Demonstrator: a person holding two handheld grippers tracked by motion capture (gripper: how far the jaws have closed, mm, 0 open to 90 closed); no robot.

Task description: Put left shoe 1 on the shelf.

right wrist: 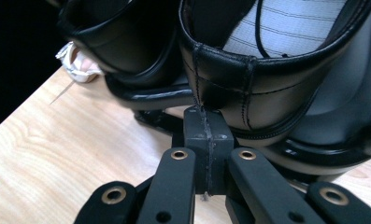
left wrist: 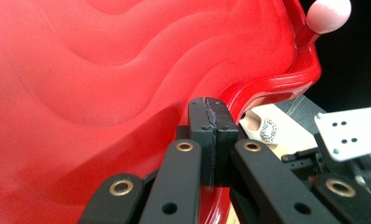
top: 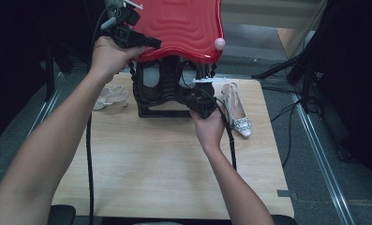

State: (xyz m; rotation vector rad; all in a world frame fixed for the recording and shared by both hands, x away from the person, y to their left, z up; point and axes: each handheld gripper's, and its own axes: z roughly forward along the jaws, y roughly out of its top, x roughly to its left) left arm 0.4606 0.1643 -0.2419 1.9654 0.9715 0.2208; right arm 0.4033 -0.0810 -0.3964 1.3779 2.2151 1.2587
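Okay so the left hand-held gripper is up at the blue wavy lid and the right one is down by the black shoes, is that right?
Not quite: the wavy lid is red, not blue, as the high view shows. The left hand-held gripper is at it, and the right hand-held gripper is by the black shoes.

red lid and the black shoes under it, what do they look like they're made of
Red lid: likely glossy moulded plastic, going by its sheen and wavy ridges. Black shoes: smooth leather or imitation, going by the stitched heel seam and soft shine; which one cannot be told.
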